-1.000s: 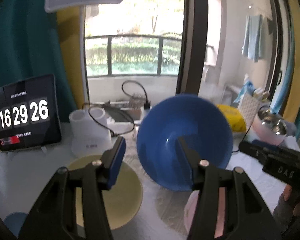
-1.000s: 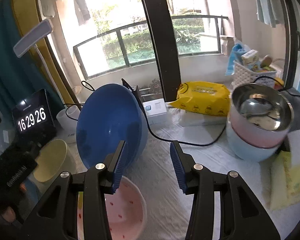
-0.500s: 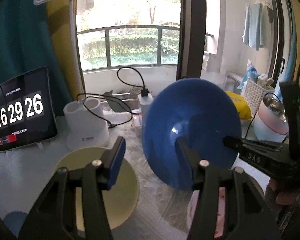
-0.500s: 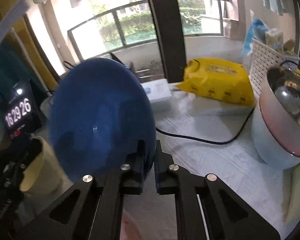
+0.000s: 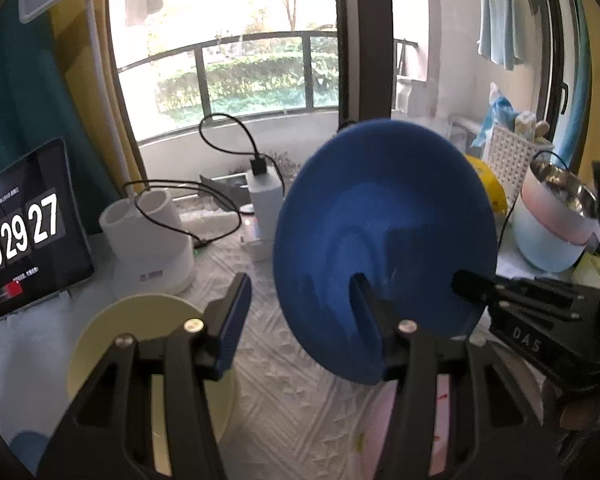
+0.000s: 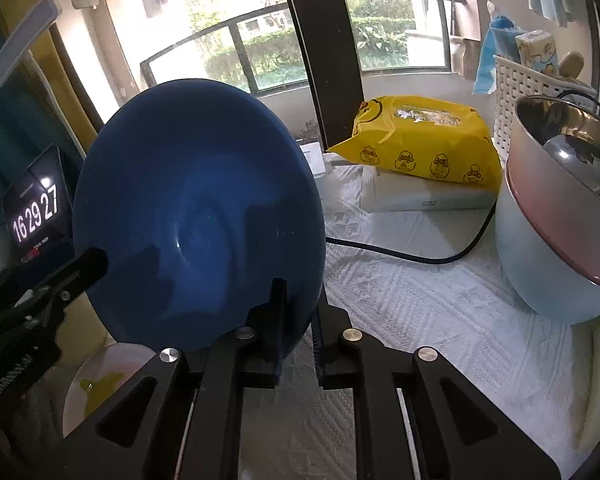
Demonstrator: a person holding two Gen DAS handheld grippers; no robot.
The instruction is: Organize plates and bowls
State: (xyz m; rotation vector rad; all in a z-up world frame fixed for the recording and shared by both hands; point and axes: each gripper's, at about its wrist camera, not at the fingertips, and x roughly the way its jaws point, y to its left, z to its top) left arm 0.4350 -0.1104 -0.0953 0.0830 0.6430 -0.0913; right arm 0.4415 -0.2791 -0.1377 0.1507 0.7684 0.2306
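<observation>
A blue bowl is held tilted on edge above the table; it also shows in the right wrist view. My right gripper is shut on its rim. My left gripper is open, its right finger inside the bowl and its left finger well clear of it. A yellow bowl sits under the left gripper. A pink speckled bowl lies below the blue bowl and also shows in the right wrist view.
Stacked pink, light-blue and steel bowls stand at right. A yellow wipes pack, black cable, white basket, clock tablet and white holder ring the white mat.
My right gripper went from open to shut on the blue bowl's rim. The bowl has risen and tilted a little; my left gripper stayed open around its edge.
</observation>
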